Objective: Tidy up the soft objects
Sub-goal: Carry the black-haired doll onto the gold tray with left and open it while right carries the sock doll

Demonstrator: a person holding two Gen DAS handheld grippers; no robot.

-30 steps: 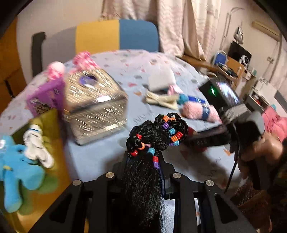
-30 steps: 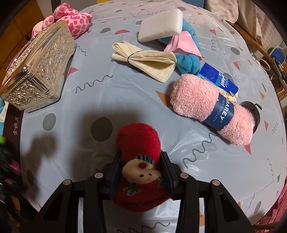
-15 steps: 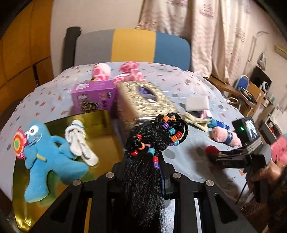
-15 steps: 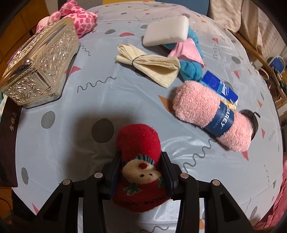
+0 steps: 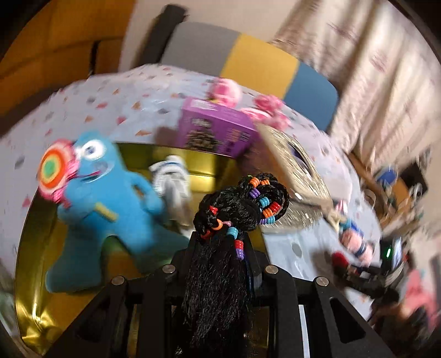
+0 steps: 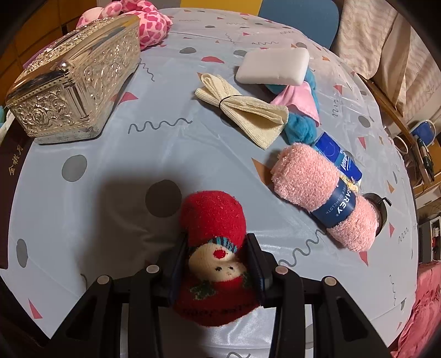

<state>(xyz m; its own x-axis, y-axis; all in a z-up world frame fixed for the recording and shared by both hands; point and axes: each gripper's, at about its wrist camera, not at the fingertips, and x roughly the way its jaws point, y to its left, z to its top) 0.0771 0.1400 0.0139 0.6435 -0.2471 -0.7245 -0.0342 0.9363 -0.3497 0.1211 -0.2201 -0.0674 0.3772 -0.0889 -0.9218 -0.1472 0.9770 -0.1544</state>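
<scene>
My left gripper (image 5: 223,242) is shut on a black hair bundle with coloured beads (image 5: 239,203), carried over the edge of a gold tray (image 5: 27,275). In the tray lie a blue plush figure (image 5: 110,203) with a striped lollipop and a white-and-blue sock (image 5: 171,179). My right gripper (image 6: 216,247) is shut on a rolled red sock with a doll face (image 6: 213,220), held over the blue patterned tablecloth (image 6: 96,206). The left wrist view is blurred, and the right gripper (image 5: 355,270) appears there at the right with the red sock (image 5: 340,258).
On the cloth lie a pink rolled dishcloth with a blue band (image 6: 322,192), a cream tied cloth (image 6: 242,110), a white sponge (image 6: 273,66), blue and pink cloths (image 6: 300,121) and a pink spotted plush (image 6: 148,22). A silver ornate box (image 6: 74,85) and a purple box (image 5: 215,129) stand beside the tray.
The left gripper has swung left with the hair bundle, from above the silver box to over the gold tray, rolling as it went. The right gripper has shifted slightly with the red sock.
</scene>
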